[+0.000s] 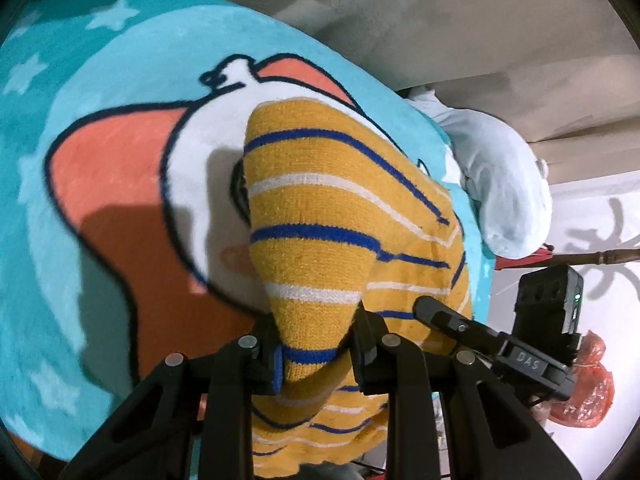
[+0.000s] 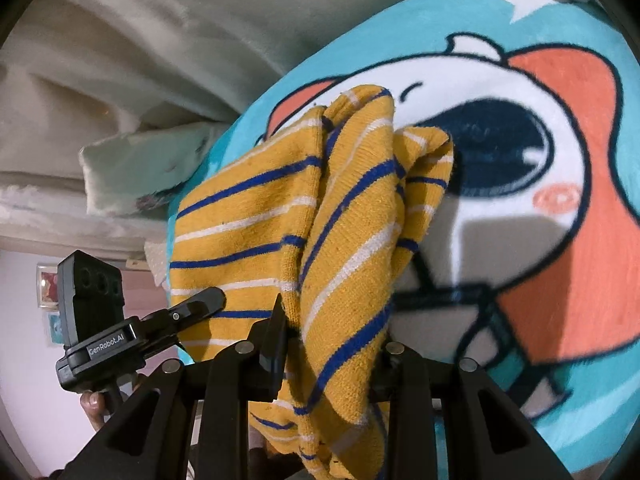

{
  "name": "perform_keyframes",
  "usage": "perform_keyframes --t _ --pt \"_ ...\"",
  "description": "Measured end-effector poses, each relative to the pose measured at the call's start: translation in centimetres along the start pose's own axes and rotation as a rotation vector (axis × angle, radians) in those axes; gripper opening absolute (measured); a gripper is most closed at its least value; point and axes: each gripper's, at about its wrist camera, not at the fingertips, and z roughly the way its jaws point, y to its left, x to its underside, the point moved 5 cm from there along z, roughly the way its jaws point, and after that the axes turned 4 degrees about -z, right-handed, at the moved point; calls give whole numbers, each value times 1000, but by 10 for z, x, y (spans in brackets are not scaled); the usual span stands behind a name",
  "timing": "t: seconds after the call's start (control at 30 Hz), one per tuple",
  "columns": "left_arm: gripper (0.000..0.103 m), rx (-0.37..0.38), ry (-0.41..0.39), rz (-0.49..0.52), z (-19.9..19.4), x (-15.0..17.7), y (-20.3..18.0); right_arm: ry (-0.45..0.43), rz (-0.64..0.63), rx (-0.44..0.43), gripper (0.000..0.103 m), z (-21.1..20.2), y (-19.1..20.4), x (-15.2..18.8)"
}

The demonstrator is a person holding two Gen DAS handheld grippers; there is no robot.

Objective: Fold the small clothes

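At the bottom centre of each wrist view, my fingers are clamped on the yellow striped knit garment (image 1: 320, 208): my left gripper (image 1: 318, 354) pinches a bunched, blue-edged end, and my right gripper (image 2: 332, 356) grips a gathered fold. Beyond my fingers, the garment hangs crumpled and partly lifted above the turquoise cartoon blanket (image 1: 100, 92), its far part draping onto it. Further off, at the right of the left view, a pale blue cloth (image 1: 504, 176) lies at the blanket's edge. I judge the fold barely begun: nothing lies flat or squared yet, so spreading and folding remain.
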Motion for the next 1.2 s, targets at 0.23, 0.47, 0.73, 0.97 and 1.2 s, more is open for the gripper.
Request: perform_keyframes --t 0.23,0.47,0.73,0.97,1.2 --pt "38 -155 -57 93 32 -10 4 25 9 20 34 24 -31 -15" --pt "75 -226 -137 133 16 -8 16 37 -17 108 62 26 -36 -16" --pt "75 -255 -78 105 -16 46 40 82 -104 152 80 -1 -23 44" --pt "75 -330 -44 147 3 105 53 112 -112 192 67 17 -29 84" --pt "10 -232 -4 85 15 102 49 101 -99 192 28 23 -27 89"
